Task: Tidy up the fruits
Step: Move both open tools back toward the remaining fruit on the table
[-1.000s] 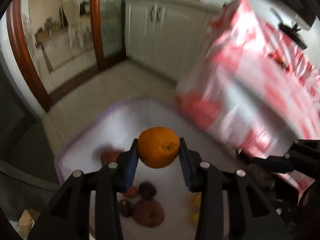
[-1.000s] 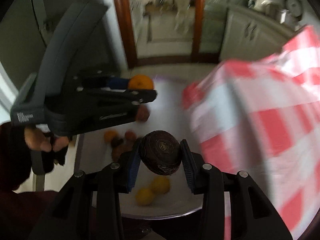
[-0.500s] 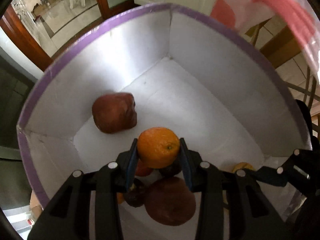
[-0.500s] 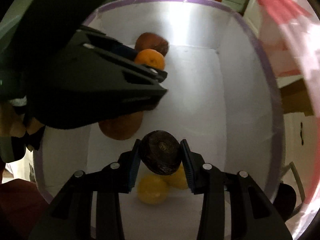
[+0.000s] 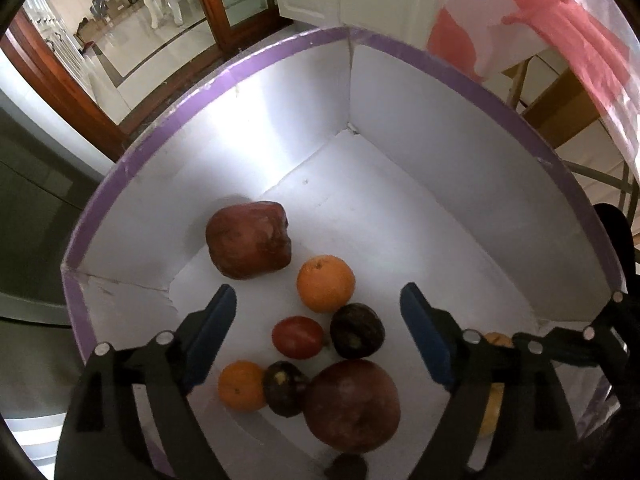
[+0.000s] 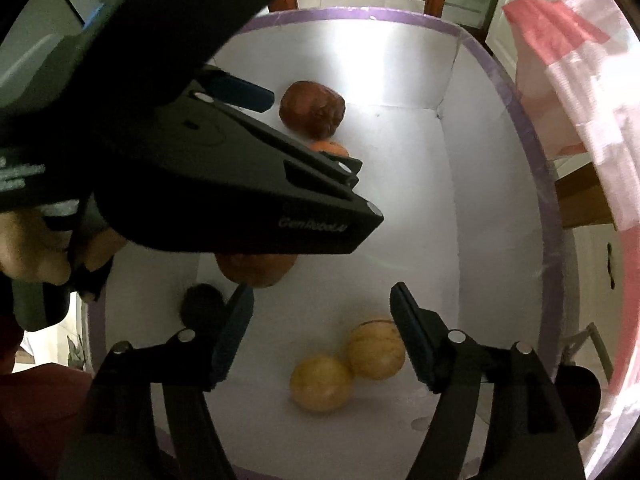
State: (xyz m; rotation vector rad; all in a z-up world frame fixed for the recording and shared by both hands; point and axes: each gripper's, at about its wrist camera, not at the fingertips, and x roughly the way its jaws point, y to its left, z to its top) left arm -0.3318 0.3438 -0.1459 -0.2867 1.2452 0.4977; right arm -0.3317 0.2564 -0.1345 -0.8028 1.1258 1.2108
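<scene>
My left gripper [image 5: 318, 312] has just spread its fingers wide; the orange [image 5: 325, 283] lies free on the floor of the purple-rimmed box [image 5: 256, 68]. My right gripper [image 6: 322, 330] has just opened too, nothing between its fingers, and the dark fruit [image 6: 201, 306] sits just left of them.

We held both grippers pointing steeply downward, side by side. Our left gripper [image 5: 318, 304] had just been opening, and its blue pads [image 5: 214, 322] stood wide apart with nothing pressed between them. Our right gripper [image 6: 322, 308] had likewise just been opening, its fingers [image 6: 412, 332] spread and gripping nothing. From the right wrist view, our left hand [image 6: 36, 248] showed at the left edge, curled around the handle of the left gripper's black body.
</scene>
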